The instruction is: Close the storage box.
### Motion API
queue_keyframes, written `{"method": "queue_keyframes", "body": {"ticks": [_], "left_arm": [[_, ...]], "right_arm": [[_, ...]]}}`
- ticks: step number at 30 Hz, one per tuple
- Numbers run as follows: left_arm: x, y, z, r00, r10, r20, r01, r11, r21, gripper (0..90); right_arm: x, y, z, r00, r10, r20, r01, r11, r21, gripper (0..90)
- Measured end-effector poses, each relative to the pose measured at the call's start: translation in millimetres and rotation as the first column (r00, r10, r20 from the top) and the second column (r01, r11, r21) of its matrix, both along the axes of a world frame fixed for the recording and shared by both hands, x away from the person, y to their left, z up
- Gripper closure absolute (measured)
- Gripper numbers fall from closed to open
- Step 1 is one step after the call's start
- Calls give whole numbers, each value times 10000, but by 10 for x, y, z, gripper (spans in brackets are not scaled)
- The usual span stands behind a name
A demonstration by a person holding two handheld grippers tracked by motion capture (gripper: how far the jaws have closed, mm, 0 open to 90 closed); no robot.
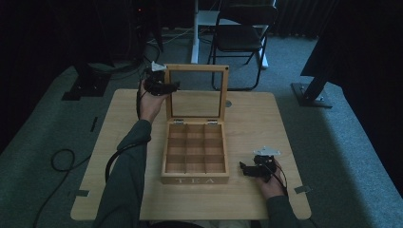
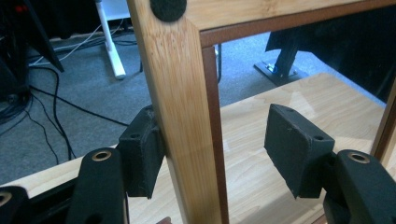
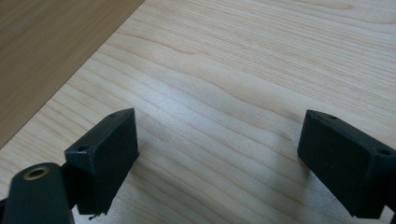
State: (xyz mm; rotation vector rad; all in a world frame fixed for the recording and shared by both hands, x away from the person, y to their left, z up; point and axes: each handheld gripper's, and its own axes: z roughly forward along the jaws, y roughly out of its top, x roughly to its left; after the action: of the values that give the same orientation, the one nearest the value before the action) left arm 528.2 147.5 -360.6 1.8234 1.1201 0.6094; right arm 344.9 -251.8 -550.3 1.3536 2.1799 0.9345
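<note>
You're working the lid (image 1: pixel 195 92) of the tea box (image 1: pixel 195 161) — it's standing upright on its hinges at the back of the box, mid-table (image 1: pixel 119 142), glass pane facing you. Your left gripper (image 1: pixel 172 86) is sitting at the lid's upper left corner; in the left gripper view the lid's left frame rail (image 2: pixel 180 116) is running up between the jaws, one pad (image 2: pixel 140 156) touching its outer face, the other pad (image 2: pixel 296 147) standing clear on the glass side — so nothing is clamped, the jaws are straddling loosely. Your right gripper (image 1: pixel 248 169) is resting on the table just right of the box front, jaws spread wide over bare wood, holding nothing. My read: you're letting go of the lid after opening, or about to swing it. The compartments are looking empty. Next move needs care — back straight off the rail without dragging it, or the lid could tip forward and slam.
</note>
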Motion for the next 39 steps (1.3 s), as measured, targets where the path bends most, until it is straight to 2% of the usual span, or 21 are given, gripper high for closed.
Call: {"method": "queue_keyframes", "body": {"ticks": [3, 5, 8, 16, 23, 29, 34, 39], "left_arm": [[-10, -4, 6, 10000, 39, -15, -39, 10000, -38, 392], [-68, 20, 19, 10000, -6, 10, 7, 9995, -313, 402], [-140, 45, 38, 9999, -134, 80, 138, 9987, -494, 414], [-441, 89, 59, 9988, -189, 459, 236, 9942, -1051, 441], [-698, 108, 71, 9963, -538, 665, 593, 9947, -834, 436], [-886, 141, 57, 9930, -869, 795, 945, 9907, -983, 420], [-1036, 134, 64, 9913, -898, 964, 980, 9916, -849, 410], [-1165, 106, 136, 9912, -777, 1069, 856, 9938, -711, 398]], "right_arm": [[-1, 1, 0, 10000, 7, 3, -7, 10000, -5, 117], [-2, 1, -1, 10000, 3, 10, -3, 10000, -15, 117], [-7, 7, 0, 10000, -16, -6, 16, 10000, -6, 117], [-7, 8, 0, 10000, -26, -6, 26, 10000, -11, 117], [-8, 10, 0, 10000, -43, -4, 43, 10000, -7, 117], [-8, 10, 0, 10000, -43, -2, 43, 10000, -8, 117], [-7, 10, 0, 10000, -40, 10, 40, 10000, -7, 117], [-7, 10, 0, 10000, -48, 16, 48, 10000, -12, 117]]}}
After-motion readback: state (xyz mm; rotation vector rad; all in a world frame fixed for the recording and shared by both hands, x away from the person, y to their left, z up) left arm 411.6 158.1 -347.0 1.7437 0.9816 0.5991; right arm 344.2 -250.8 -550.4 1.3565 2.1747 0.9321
